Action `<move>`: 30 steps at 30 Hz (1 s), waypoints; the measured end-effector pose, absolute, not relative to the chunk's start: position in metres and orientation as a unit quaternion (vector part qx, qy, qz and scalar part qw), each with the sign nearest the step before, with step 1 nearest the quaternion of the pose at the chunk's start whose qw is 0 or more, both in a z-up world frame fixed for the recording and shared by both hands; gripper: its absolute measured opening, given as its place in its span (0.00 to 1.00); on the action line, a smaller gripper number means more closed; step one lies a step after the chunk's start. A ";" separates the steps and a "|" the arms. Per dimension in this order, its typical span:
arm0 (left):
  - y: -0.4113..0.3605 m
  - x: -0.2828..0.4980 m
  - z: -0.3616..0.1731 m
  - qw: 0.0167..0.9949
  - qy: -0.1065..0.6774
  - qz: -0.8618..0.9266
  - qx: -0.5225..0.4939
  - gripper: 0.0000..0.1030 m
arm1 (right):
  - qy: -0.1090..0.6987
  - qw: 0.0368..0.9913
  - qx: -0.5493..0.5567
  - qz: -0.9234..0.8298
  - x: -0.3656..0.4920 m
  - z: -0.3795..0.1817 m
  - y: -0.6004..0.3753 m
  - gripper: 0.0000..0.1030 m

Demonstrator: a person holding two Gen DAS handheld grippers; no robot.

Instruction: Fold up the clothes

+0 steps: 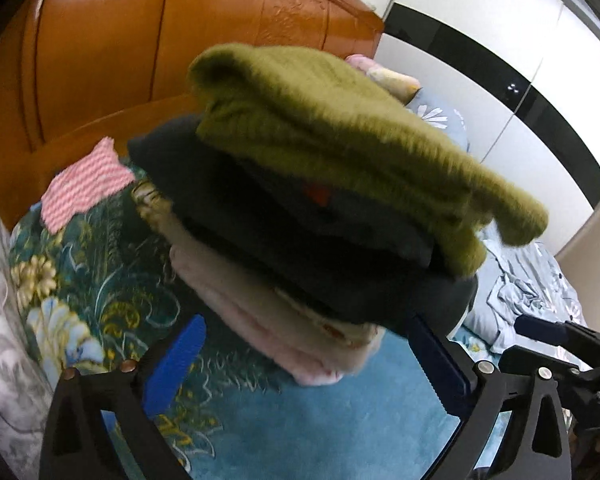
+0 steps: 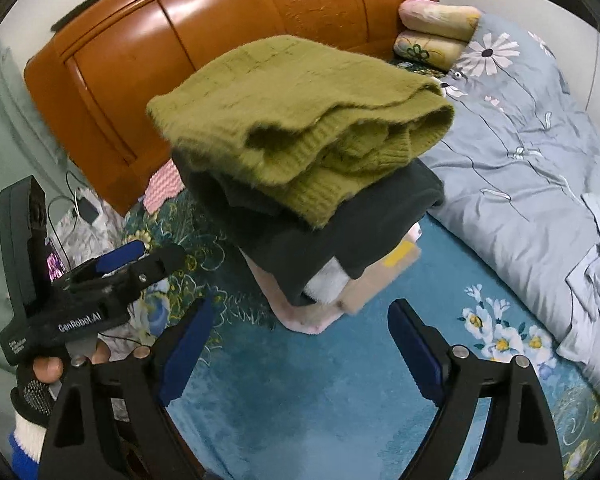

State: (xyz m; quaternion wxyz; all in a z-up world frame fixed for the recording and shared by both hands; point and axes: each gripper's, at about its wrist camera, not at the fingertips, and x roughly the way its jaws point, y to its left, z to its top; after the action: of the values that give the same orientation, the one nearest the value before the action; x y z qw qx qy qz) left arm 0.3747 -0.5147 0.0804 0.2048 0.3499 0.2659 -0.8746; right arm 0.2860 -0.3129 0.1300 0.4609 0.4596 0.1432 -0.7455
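A folded olive-green knit sweater [image 1: 332,136] lies on top of a stack of folded clothes on the bed; it also shows in the right wrist view [image 2: 300,112]. Under it is a dark grey garment [image 1: 300,240] [image 2: 324,236], then pale pink and beige pieces [image 1: 260,320] [image 2: 332,292]. My left gripper [image 1: 304,364] is open and empty just in front of the stack, its right finger close under the dark garment's edge. My right gripper [image 2: 300,340] is open and empty, short of the stack. The left gripper also shows in the right wrist view [image 2: 120,260], held by a gloved hand.
The bed has a teal floral cover [image 2: 300,400]. An orange wooden headboard [image 2: 180,40] stands behind. A grey-blue floral duvet [image 2: 520,160] and rolled pillows [image 2: 436,28] lie at the right. A pink-and-white striped cloth [image 1: 84,184] lies by the headboard. A phone and cables [image 2: 88,208] sit left.
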 end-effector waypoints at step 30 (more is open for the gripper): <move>-0.505 0.394 0.078 0.287 0.233 -0.875 0.314 1.00 | 0.198 0.445 0.421 -0.765 0.305 0.113 -0.330 1.00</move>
State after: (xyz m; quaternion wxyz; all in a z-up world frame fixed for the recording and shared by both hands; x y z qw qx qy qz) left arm 0.3942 -0.5052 0.0785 0.2869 0.3135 0.2335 -0.8746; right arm 0.3048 -0.3300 0.1127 0.4450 0.4212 0.1981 -0.7650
